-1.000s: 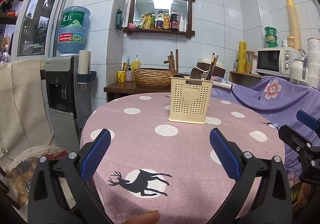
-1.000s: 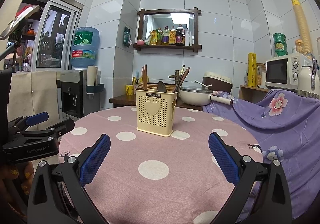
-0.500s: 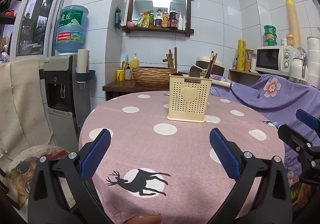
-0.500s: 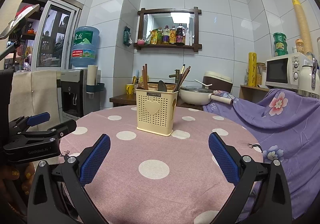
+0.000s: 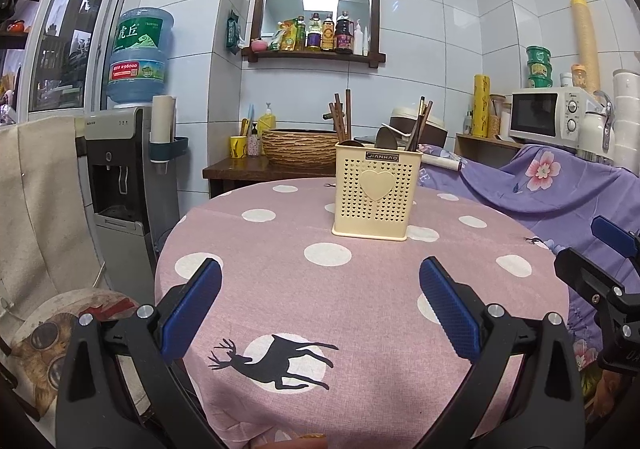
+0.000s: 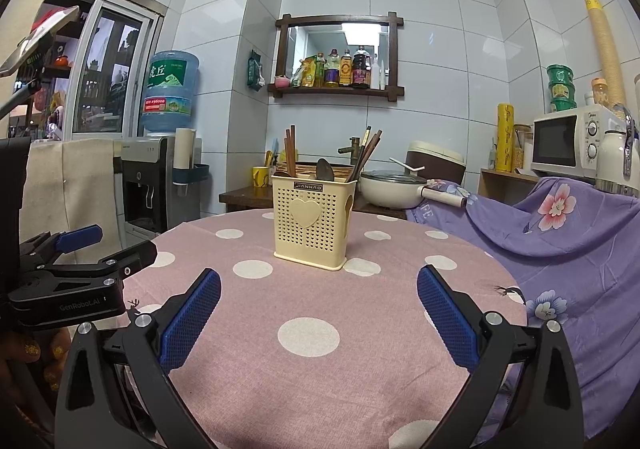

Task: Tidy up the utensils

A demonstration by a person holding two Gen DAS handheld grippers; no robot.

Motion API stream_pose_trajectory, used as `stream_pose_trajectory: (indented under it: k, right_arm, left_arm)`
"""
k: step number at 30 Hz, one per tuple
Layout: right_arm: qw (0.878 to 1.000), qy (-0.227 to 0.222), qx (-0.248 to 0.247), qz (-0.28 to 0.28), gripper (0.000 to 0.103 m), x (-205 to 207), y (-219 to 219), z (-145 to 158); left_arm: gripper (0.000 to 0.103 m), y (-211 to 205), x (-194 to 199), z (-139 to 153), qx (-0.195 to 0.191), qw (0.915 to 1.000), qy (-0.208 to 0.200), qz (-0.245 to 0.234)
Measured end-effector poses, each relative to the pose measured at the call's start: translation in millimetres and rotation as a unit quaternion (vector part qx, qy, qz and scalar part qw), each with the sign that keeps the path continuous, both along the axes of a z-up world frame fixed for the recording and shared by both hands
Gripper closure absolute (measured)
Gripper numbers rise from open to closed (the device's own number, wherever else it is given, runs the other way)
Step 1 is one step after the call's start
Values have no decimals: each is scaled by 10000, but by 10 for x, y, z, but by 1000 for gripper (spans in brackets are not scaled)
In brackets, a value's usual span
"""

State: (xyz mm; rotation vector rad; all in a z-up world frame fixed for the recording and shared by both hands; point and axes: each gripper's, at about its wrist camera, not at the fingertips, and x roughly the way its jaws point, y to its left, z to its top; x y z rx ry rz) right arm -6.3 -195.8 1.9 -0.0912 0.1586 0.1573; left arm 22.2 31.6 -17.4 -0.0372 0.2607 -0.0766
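While both tools hang spread and empty over the near part of the table [image 5: 360, 301], the left tool [image 5: 320, 309] and the right tool [image 6: 318, 313] each face the cream utensil holder [image 6: 310, 223], which stands upright toward the far side of the cloth. Your utensils already sit inside that holder: brown chopsticks [image 6: 291, 153] at its left, a dark spoon [image 6: 322, 169] in the middle, more chopsticks [image 6: 366, 155] leaning at its right. No utensil shows on the cloth around the holder, so this fits either a finished sort or one still waiting for rearranging.

Judge the chopsticks as light, stiff and thin; they probably roll or slip between the pads, so pinch them on the shaft above the holder's rim. The spoon looks smooth, so take it at the part standing clear. The perforated plastic holder is likely light and could tip or slide if you pull sideways.

Behind the holder, a woven basket [image 5: 301, 149] and a pan [image 6: 394, 189] stand off the table, out of your way.
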Motion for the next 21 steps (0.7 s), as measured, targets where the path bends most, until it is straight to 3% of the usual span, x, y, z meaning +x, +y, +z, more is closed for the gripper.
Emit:
stream_pose_trajectory:
  k: [21]
  right_arm:
    - [9999,124,15,-3,6,33,-4,-67]
  left_arm:
    - [6,-47,73,-58,51,9996,275,14]
